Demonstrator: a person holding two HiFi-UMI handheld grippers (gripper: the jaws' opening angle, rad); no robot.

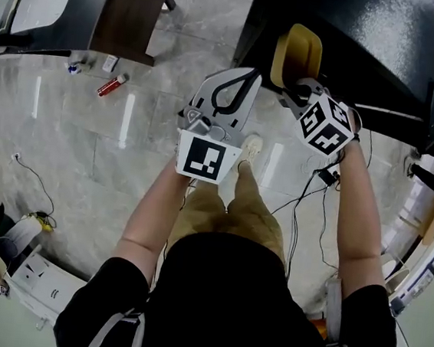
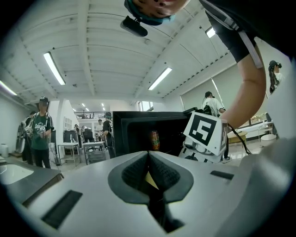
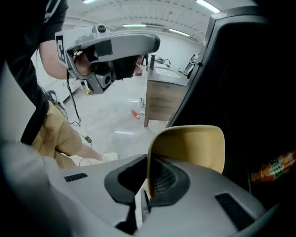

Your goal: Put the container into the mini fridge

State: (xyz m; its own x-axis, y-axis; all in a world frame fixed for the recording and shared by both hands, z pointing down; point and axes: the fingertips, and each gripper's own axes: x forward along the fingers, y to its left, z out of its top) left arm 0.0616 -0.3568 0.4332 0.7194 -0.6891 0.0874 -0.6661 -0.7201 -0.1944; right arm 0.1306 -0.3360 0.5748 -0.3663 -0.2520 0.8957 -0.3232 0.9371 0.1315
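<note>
A yellow container (image 1: pixel 297 54) (image 3: pixel 189 146) is held by its wall in my right gripper (image 1: pixel 289 88) (image 3: pixel 148 185), which is shut on it at the open front of the black mini fridge (image 1: pixel 369 46) (image 3: pixel 249 92). The fridge (image 2: pixel 134 132) also shows in the left gripper view, with an orange can (image 2: pixel 154 140) (image 3: pixel 273 169) standing inside. My left gripper (image 1: pixel 247 73) (image 2: pixel 148 157) hangs beside the right one, just left of the container, its jaws shut with nothing between them.
A wooden cabinet (image 1: pixel 130 13) (image 3: pixel 162 99) stands to the left of the fridge. A red bottle (image 1: pixel 111 85) (image 3: pixel 134 114) lies on the tiled floor near it. Cables (image 1: pixel 307 194) run along the floor by the person's legs. Several people (image 2: pixel 41 134) stand far behind.
</note>
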